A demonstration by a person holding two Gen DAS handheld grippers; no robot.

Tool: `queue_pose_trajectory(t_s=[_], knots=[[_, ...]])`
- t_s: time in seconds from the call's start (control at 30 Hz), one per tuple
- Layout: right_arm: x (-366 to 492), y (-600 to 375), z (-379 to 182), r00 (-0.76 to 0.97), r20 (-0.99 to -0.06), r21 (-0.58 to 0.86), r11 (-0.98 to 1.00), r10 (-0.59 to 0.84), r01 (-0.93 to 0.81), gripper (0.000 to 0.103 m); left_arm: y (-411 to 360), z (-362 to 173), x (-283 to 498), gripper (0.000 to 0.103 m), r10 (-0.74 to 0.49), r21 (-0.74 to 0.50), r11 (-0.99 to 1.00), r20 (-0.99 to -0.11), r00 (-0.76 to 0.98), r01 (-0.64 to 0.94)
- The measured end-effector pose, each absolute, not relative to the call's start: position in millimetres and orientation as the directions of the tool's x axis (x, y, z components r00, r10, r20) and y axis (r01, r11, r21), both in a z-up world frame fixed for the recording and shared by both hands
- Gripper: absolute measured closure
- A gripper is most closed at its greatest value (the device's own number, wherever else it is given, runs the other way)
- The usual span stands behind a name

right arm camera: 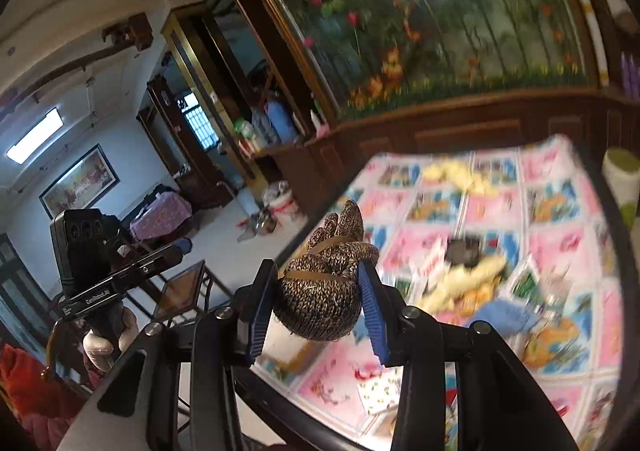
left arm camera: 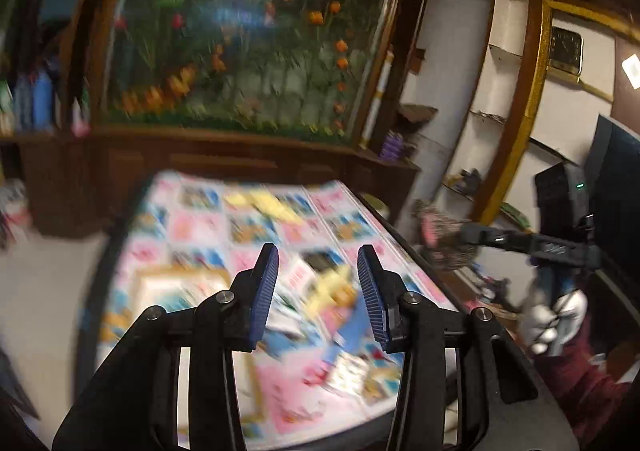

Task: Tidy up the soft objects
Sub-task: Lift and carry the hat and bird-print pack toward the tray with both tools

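The right hand-held gripper (right arm camera: pixel 318 293) pinches a rolled, speckled brown knit bundle (right arm camera: pixel 320 291) between its blue pads, raised above the near edge of the desk (right arm camera: pixel 560 403). The left hand-held gripper (left arm camera: pixel 318 293) stands spread with nothing between its pads (the view is blurred). Farther off, yellow soft things (right arm camera: pixel 460 175) lie on the patterned cloth (right arm camera: pixel 496 211).

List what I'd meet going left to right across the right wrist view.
Gloved hand holding the left gripper → knitted bundle clamped in the right gripper → patterned table cover.
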State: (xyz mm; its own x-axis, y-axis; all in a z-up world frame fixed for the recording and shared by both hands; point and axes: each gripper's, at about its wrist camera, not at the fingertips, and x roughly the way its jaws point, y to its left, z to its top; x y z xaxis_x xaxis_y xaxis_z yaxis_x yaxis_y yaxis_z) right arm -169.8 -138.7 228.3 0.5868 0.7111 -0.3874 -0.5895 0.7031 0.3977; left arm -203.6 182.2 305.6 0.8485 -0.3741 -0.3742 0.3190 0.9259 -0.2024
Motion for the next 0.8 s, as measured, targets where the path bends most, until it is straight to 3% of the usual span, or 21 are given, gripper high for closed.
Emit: queue_pose_trajectory(t_s=[0.07, 0.17, 0.27, 0.43, 0.63, 0.8], knots=[[-177.8, -137.7, 263.9, 0.612, -0.358, 0.367, 0.709, 0.706, -0.602, 0.062, 190.2, 339.8, -209.5, 0.062, -0.255, -0.097, 0.967, -0.333, 0.908, 0.236], [-185.4, -132.3, 318.2, 0.648, -0.322, 0.314, 0.724, 0.69, -0.614, 0.062, 194.1, 390.3, -208.2, 0.062, 0.015, 0.137, 0.99, -0.258, 0.966, 0.021], [-179.5, -128.9, 357.8, 0.668, -0.305, 0.311, 0.734, 0.679, -0.604, 0.062, 194.7, 419.0, -191.0, 0.062, 0.173, 0.289, 0.952, -0.249, 0.953, -0.098], [-169.4, -125.1, 350.5, 0.677, -0.301, 0.313, 0.74, 0.671, -0.595, 0.062, 185.2, 382.2, -173.7, 0.062, -0.012, 0.212, 0.972, -0.378, 0.926, 0.099], [-159.7, -122.9, 249.4, 0.63, -0.438, 0.319, 0.766, 0.642, -0.558, 0.062, 119.6, 261.2, -161.0, 0.062, -0.305, 0.044, 0.922, -0.528, 0.793, 0.384], [-145.8, -135.3, 160.8, 0.602, -0.534, 0.338, 0.803, 0.594, -0.492, 0.062, 50.2, 162.8, -135.9, 0.062, -0.405, -0.054, 0.867, -0.657, 0.636, 0.495]])
